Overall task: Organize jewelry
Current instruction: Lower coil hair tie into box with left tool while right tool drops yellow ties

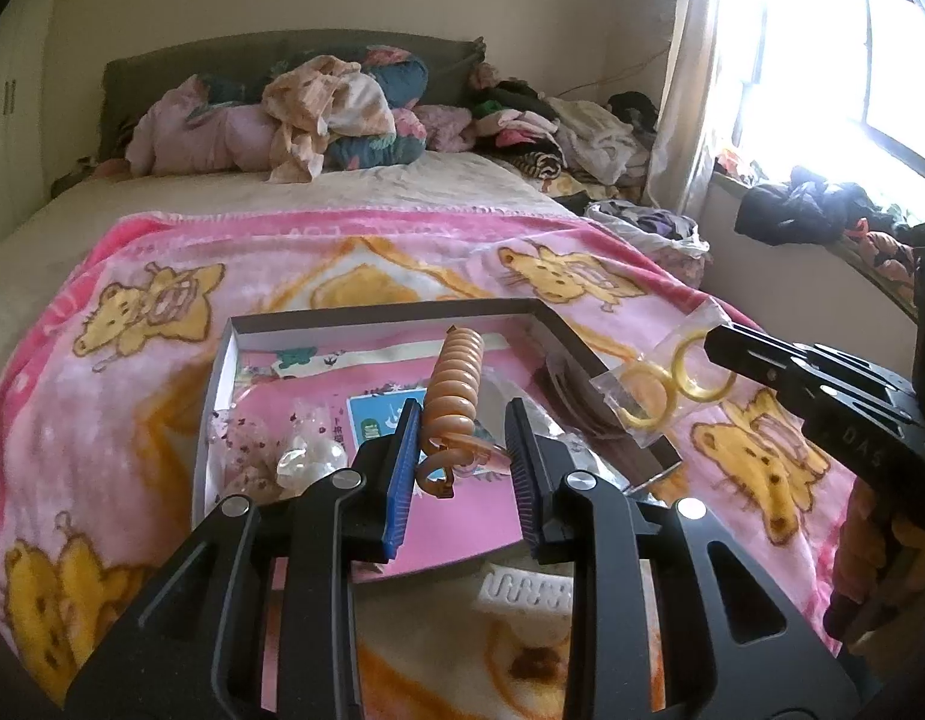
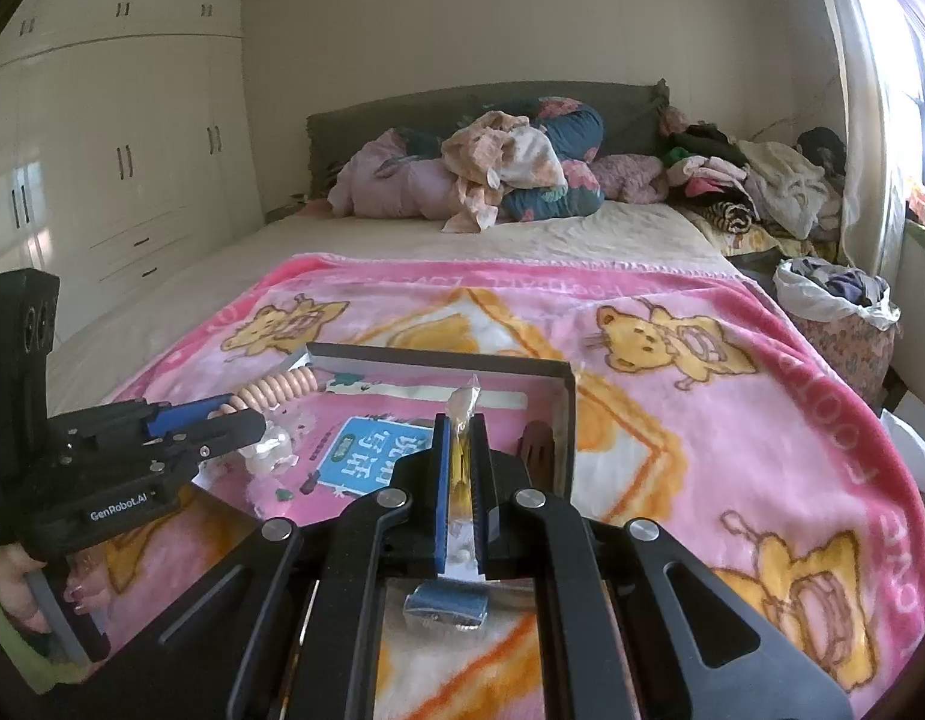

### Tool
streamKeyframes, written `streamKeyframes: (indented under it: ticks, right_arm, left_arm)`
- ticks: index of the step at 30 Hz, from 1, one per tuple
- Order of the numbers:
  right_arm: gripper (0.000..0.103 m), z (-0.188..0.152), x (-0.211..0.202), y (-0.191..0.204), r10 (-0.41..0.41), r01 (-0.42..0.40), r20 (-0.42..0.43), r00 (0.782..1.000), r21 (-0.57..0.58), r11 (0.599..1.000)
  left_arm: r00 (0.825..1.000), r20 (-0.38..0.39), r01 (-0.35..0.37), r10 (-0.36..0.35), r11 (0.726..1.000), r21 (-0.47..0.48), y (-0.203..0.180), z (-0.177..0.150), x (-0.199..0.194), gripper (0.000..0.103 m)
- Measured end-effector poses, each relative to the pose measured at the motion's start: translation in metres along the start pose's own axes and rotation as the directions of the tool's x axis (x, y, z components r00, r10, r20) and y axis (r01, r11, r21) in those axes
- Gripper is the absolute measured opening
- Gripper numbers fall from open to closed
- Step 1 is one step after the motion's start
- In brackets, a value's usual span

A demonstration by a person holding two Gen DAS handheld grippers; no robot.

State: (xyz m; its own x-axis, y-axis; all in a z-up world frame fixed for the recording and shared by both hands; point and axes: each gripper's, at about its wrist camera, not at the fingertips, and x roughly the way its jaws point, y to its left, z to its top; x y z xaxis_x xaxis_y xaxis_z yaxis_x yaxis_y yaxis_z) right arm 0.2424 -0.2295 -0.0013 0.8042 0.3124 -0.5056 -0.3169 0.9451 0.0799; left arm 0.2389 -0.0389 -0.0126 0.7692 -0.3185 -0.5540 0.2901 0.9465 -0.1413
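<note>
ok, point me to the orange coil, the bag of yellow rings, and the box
orange coil (image 1: 456, 384): left wrist view, middle of the spiral.
bag of yellow rings (image 1: 672, 384): left wrist view, plastic between the two rings.
box (image 2: 438, 354): right wrist view, far wall.

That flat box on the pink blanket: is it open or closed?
Open. The box has no lid on; a book, the spiral hair tie and small packets show inside.

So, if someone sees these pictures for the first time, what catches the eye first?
Probably the orange spiral coil, which hangs between the open fingers of the left gripper above the shallow box on the pink cartoon blanket. Next comes the clear bag of yellow rings, pinched in the right gripper beside the box's right edge. Behind, crumpled clothes lie heaped at the headboard.
</note>
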Motion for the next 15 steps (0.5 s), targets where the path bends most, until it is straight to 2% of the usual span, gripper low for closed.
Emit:
streamKeyframes:
  ticks: [15]
  right_arm:
    - [0.006,0.007,0.040,-0.005,0.043,-0.042,-0.029,0.999,0.049,0.998]
  left_arm:
    - [0.999,-0.047,0.005,-0.006,1.000,-0.014,0.008,-0.002,0.040,0.021]
